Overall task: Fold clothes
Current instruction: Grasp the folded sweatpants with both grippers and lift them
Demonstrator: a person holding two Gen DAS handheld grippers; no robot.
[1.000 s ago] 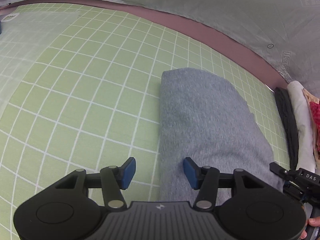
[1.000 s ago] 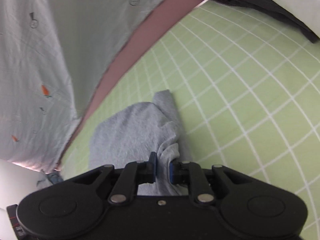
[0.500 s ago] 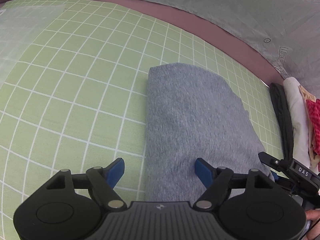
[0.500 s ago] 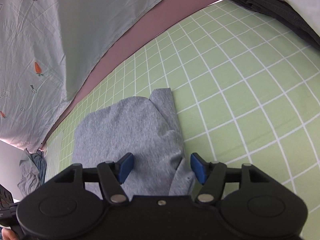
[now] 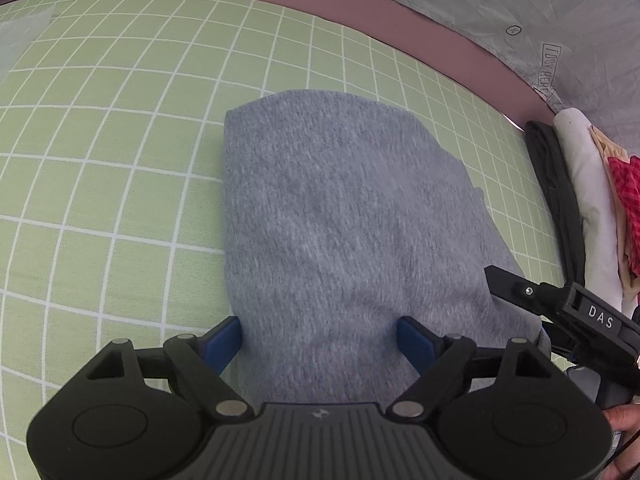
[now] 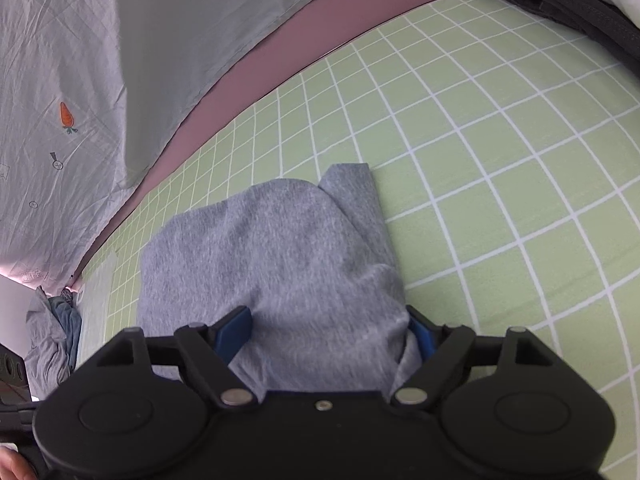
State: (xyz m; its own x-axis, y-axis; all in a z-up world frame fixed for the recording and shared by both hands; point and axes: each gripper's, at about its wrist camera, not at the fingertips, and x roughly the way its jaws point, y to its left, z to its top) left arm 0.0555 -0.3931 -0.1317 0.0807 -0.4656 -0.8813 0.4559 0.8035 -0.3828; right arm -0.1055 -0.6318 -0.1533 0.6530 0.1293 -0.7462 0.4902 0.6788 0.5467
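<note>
Both grippers have spread their jaws since a second ago: the right gripper [image 6: 328, 330], then pinched on a fold of the gray garment [image 6: 276, 264], has let it go, and the left gripper [image 5: 320, 338] has widened and edged onto the cloth's near end. Each has just been opening, with gray cloth lying between its blue pads but not squeezed, so both are released. Two grippers show, one garment between them. In the left wrist view the garment lies folded flat on the green checked mat [image 5: 100, 184], its near end under the left gripper, one pad just off its left edge and the other over the cloth; the tip of the right gripper [image 5: 560, 304] reaches in at the garment's right edge, with part of a hand [image 5: 620, 420] at the frame's corner. In the right wrist view the garment's near right corner sits between the pads, and a narrower layer sticks out at its far right corner. Farther off, at the mat's far right, lies a pile of other clothes: one black piece [image 5: 556, 184], one white [image 5: 588, 184], one red [image 5: 628, 184]. Beyond the mat runs a mauve strip [image 5: 360, 4], then a pale printed sheet [image 6: 100, 60].
</note>
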